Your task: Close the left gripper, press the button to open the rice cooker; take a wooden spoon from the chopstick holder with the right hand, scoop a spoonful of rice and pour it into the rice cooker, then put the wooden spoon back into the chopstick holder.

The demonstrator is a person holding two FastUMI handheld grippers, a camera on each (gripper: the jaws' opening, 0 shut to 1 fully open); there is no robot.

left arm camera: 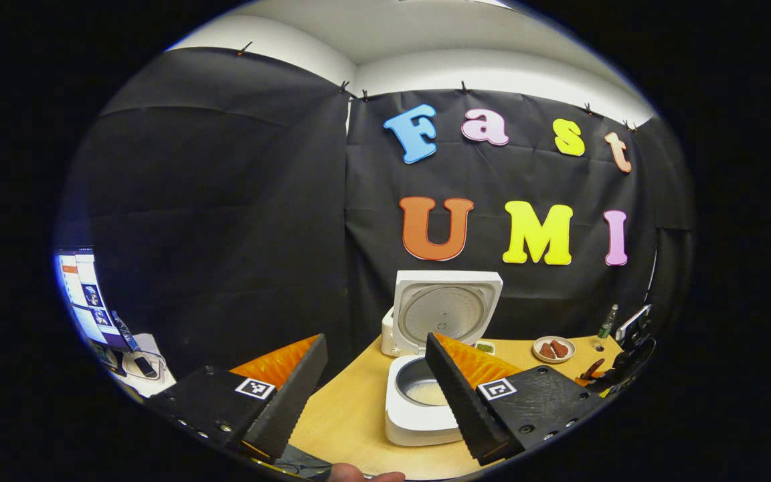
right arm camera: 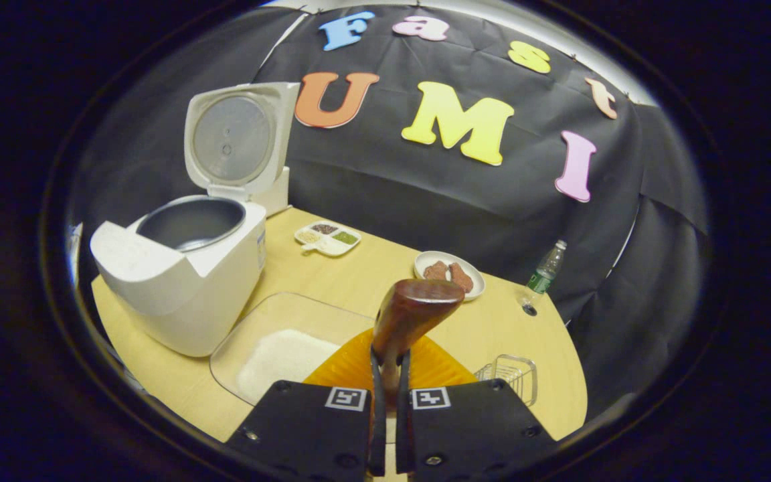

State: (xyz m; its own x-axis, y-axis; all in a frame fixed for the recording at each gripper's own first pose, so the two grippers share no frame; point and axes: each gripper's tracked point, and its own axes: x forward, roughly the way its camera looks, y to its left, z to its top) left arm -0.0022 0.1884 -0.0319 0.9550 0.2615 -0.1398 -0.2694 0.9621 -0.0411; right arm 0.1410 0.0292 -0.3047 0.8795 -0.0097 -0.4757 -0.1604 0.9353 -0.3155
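— Two steps done? My right gripper (right arm camera: 385,375) is clamped on the spoon (right arm camera: 412,308); left gripper (left arm camera: 375,381) gapes, empty.
— Beyond, cooker (left arm camera: 425,415) lid up, rice inside. I judge only returning it to the holder (right arm camera: 509,375) remains.

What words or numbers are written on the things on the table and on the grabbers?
None can be read.
Label on the bottle: too small to read.
Small sticker on the rice cooker: blurred.
Square tag on the right hand-held gripper: a black-and-white pattern, no words.
The screen: too small to read.
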